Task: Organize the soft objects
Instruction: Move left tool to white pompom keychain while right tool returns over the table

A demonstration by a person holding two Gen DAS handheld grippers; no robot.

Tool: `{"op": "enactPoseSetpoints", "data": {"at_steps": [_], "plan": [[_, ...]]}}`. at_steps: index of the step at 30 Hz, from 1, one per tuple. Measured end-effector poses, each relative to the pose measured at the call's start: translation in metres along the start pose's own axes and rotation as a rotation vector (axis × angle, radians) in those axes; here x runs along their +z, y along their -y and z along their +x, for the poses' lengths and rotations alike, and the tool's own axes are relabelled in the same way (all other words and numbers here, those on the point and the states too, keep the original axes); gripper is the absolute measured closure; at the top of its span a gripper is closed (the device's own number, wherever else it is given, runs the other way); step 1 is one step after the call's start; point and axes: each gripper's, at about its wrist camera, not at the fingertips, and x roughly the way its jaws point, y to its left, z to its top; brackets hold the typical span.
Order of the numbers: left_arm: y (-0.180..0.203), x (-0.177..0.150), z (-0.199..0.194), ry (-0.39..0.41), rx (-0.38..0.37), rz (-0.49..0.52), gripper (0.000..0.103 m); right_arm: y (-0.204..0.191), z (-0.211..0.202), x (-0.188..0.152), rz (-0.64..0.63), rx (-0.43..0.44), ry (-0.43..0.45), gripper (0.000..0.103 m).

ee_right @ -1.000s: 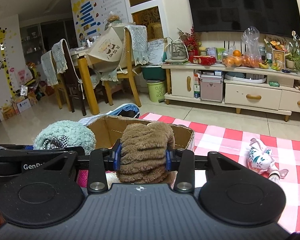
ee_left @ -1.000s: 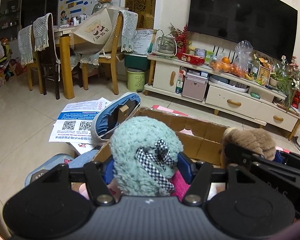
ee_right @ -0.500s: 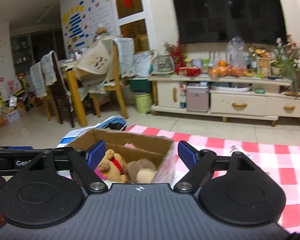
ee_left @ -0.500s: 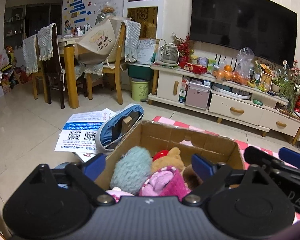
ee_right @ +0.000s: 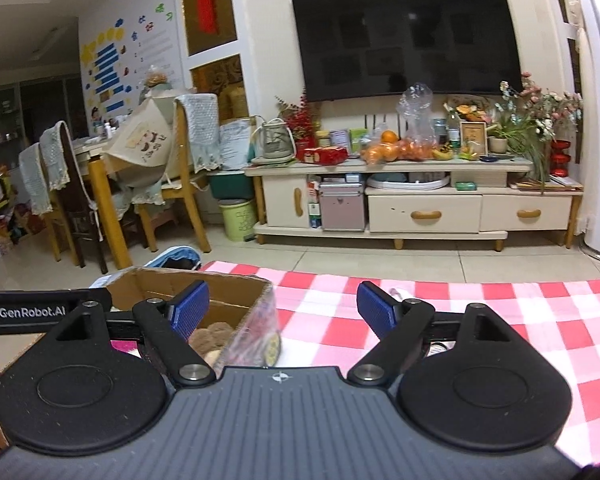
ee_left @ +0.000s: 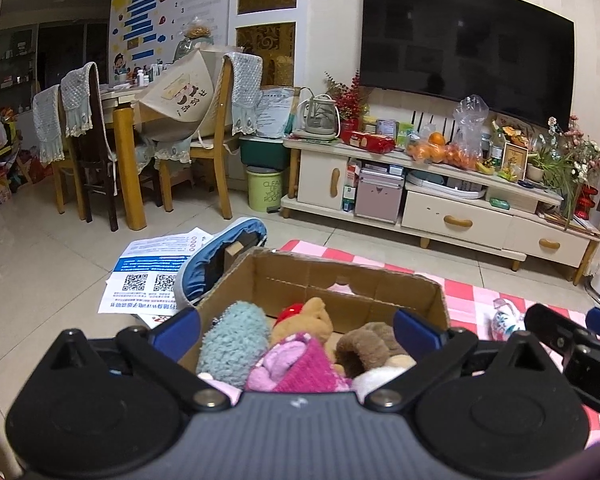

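Observation:
An open cardboard box (ee_left: 340, 280) stands at the left edge of the checkered cloth. In it lie a teal fluffy toy (ee_left: 232, 344), a tan bear (ee_left: 308, 320), a pink knit piece (ee_left: 300, 372) and a brown fuzzy toy (ee_left: 364, 348). My left gripper (ee_left: 296, 326) hovers over the box's near side. Its jaws are still opening, wide apart, and touch none of the toys below. My right gripper (ee_right: 283, 307) is open and empty above the box's right corner (ee_right: 260, 292). The brown fuzzy toy (ee_right: 212, 334) shows past its left finger. A small white patterned toy (ee_left: 504, 322) lies on the cloth.
The red-and-white checkered cloth (ee_right: 480, 312) runs to the right of the box. A blue bag (ee_left: 220, 256) and printed sheets (ee_left: 152, 272) lie on the tiled floor to the box's left. A TV cabinet (ee_right: 420, 212) and dining chairs (ee_left: 80, 160) stand farther back.
Both grippers opened. The left let go of the teal toy and the right of the brown fuzzy toy; both now lie in the box. The right gripper swung right.

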Motion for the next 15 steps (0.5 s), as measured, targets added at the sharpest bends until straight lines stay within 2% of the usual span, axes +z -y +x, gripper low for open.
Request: {"op": "enactPoseSetpoints", "data": {"at_steps": [15], "plan": [[0.022,-0.006,-0.012,0.015,-0.041,0.029,0.001,0.006,-0.012,-0.006,-0.019,-0.124,0.008,0.002]]}}
